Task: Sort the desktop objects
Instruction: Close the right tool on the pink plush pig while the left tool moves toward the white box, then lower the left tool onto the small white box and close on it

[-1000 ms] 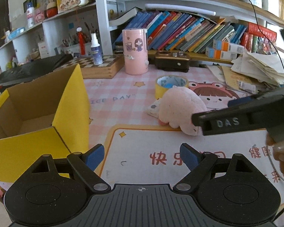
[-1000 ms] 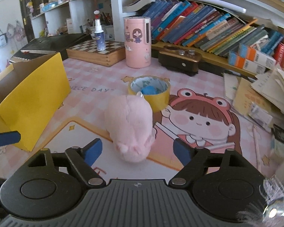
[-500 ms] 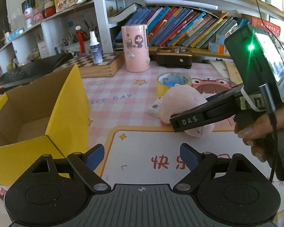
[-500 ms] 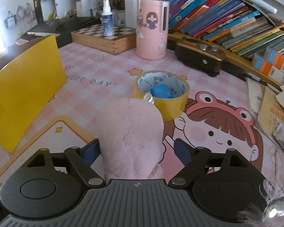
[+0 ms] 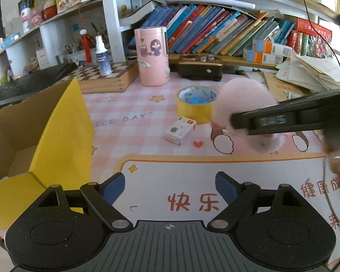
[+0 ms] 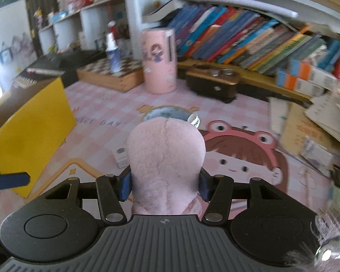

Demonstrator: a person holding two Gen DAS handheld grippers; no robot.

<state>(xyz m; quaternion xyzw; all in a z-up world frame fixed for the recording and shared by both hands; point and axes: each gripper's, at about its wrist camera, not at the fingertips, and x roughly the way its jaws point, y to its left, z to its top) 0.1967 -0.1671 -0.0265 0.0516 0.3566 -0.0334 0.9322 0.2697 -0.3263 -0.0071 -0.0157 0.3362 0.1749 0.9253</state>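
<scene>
A pink plush toy (image 6: 165,158) sits between the blue pads of my right gripper (image 6: 164,185). Its jaws are closing and the pads (image 6: 125,184) press into the plush's sides. In the left wrist view the same plush (image 5: 242,102) shows at the right, with a black finger of the right gripper (image 5: 271,120) across it. My left gripper (image 5: 170,185) stands open over the white part of the desk mat, holding nothing. An open yellow cardboard box (image 5: 63,124) stands just left of it, seen also as the yellow box (image 6: 29,140) at the left.
A yellow tape roll (image 5: 196,104) and a small white box (image 5: 181,130) lie on the pink mat. Behind stand a pink canister (image 5: 152,56), a chessboard box with a spray bottle (image 5: 102,56), a dark device (image 5: 200,68) and bookshelves. Loose papers (image 5: 305,72) pile at right.
My right gripper moved forward around the plush and its jaws came together on it. In the left view the plush shifted right, uncovering the small white box. The left gripper stayed put.
</scene>
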